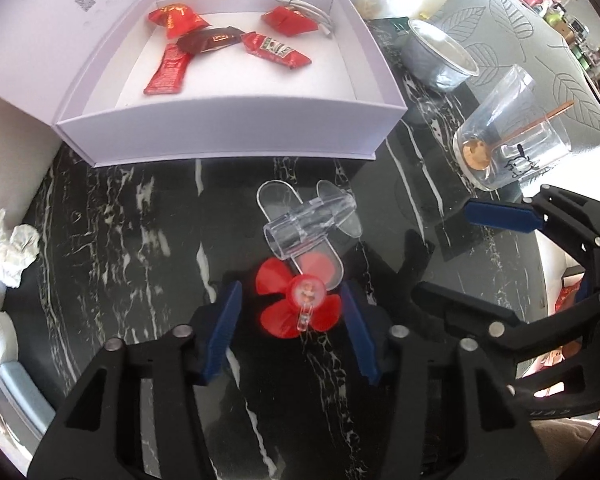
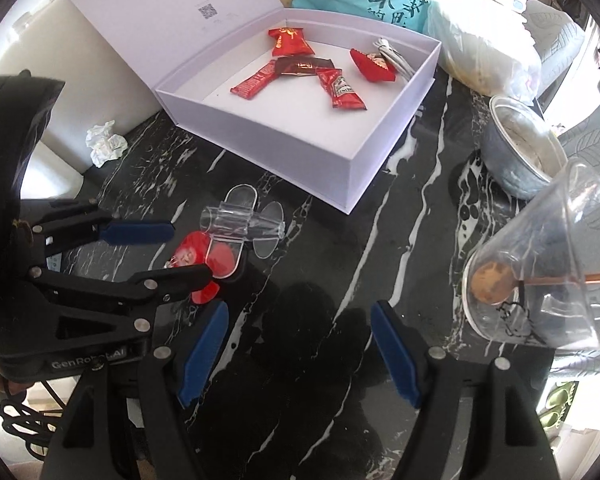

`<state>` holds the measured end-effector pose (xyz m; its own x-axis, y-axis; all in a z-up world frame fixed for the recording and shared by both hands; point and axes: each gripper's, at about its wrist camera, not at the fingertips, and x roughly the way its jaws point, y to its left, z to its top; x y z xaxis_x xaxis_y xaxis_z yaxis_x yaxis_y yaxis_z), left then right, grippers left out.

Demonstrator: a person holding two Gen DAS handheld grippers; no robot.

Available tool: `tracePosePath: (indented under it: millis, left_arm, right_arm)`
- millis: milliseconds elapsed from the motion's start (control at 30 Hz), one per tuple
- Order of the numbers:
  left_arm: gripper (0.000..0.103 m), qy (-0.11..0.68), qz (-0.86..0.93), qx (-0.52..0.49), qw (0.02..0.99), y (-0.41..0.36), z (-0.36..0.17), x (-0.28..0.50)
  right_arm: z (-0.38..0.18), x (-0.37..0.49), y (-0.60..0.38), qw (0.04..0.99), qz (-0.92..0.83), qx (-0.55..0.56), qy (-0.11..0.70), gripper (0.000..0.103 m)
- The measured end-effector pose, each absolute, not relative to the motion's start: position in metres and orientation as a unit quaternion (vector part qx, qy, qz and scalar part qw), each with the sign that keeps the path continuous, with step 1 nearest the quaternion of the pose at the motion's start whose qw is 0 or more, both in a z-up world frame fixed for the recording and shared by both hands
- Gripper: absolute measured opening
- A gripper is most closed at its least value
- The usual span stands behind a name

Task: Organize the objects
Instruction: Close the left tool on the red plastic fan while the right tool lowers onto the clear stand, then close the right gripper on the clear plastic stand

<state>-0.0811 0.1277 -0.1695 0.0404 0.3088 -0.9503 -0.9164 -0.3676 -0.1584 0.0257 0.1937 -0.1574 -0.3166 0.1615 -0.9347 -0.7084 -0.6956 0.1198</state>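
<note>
A clear plastic toy plane (image 1: 306, 226) with a red propeller (image 1: 296, 300) lies on the black marble table (image 1: 120, 240). My left gripper (image 1: 292, 328) is open, its blue pads on either side of the propeller, not touching it. In the right wrist view the plane (image 2: 242, 226) and the left gripper (image 2: 172, 252) show at left. My right gripper (image 2: 300, 352) is open and empty over bare table. An open white box (image 1: 236, 128) behind the plane holds several red sachets (image 1: 170, 72) and a white cable (image 1: 308, 10).
A clear cup with a spoon (image 2: 540, 276) lies tipped at right, next to a grey bowl (image 2: 520, 148). Crumpled tissue (image 2: 104, 142) lies at left by a white wall. Bags (image 2: 480, 40) stand behind the box. The right gripper (image 1: 520, 248) shows in the left wrist view.
</note>
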Motion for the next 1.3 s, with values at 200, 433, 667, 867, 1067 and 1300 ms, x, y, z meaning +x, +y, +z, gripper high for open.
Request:
tracePosePath:
  millis: [200,433,667,867,1067,1300]
  left_arm:
    - [0.033,0.272,0.628,-0.537,0.493,0.122,-0.179,-0.085]
    - [0.029,0.262,0.642,-0.531,0.487,0.112,-0.181,-0.098]
    - [0.029,0.249,0.659,-0.533,0.469,0.104,-0.182,-0.125]
    - [0.029,0.245,0.67,-0.529,0.459,0.096,-0.182,-0.141]
    - [0.029,0.244,0.676,-0.525,0.456,0.091,-0.182,-0.149]
    - [0.029,0.238,0.68,-0.525,0.453,0.09,-0.181,-0.155]
  right_arm:
    - [-0.163,0.017,0.197,0.286,0.765,-0.505,0.279,0.074]
    - [-0.166,0.001,0.198,0.282,0.767,-0.5,0.285,0.074]
    - [-0.171,-0.018,0.205,0.284,0.769,-0.491,0.295,0.074]
    - [-0.179,-0.035,0.208,0.292,0.766,-0.491,0.295,0.082]
    - [-0.189,-0.047,0.21,0.297,0.76,-0.498,0.292,0.082]
    - [-0.19,-0.053,0.208,0.317,0.759,-0.504,0.263,0.083]
